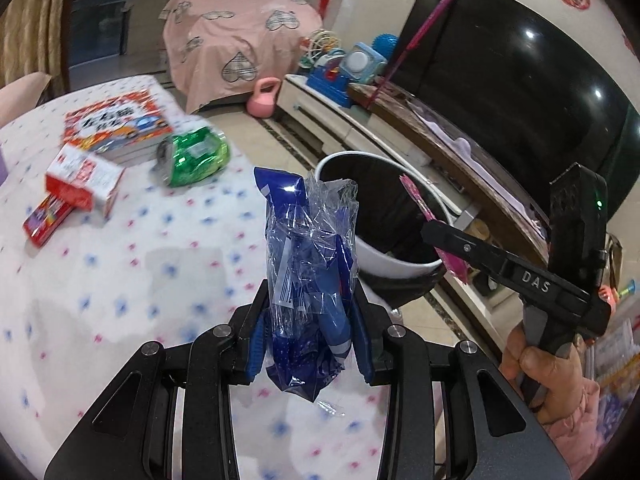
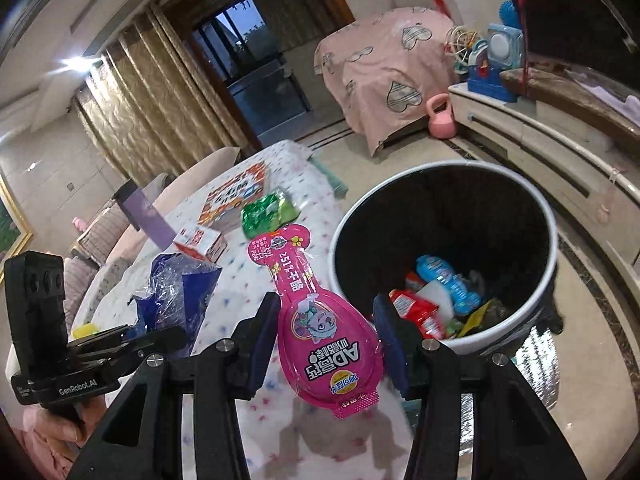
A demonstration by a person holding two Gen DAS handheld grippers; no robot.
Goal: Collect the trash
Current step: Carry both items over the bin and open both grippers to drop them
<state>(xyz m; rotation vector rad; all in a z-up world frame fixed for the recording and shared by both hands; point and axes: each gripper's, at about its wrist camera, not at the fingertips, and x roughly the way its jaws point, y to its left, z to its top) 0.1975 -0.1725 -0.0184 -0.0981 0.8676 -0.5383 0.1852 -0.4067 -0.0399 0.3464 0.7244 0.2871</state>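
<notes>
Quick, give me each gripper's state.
Left gripper: shut on blue wrapper.
Right gripper: shut on pink packet.

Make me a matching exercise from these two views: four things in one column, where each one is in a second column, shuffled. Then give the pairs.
Things:
1. blue wrapper
2. pink packet
3. green wrapper
4. red wrapper

Places:
A. inside the bin
B. clamped in the right gripper
C. lying on the table by the book
D. clamped in the left gripper

Pairs: 1-D, 2-B, 3-C, 4-A
</notes>
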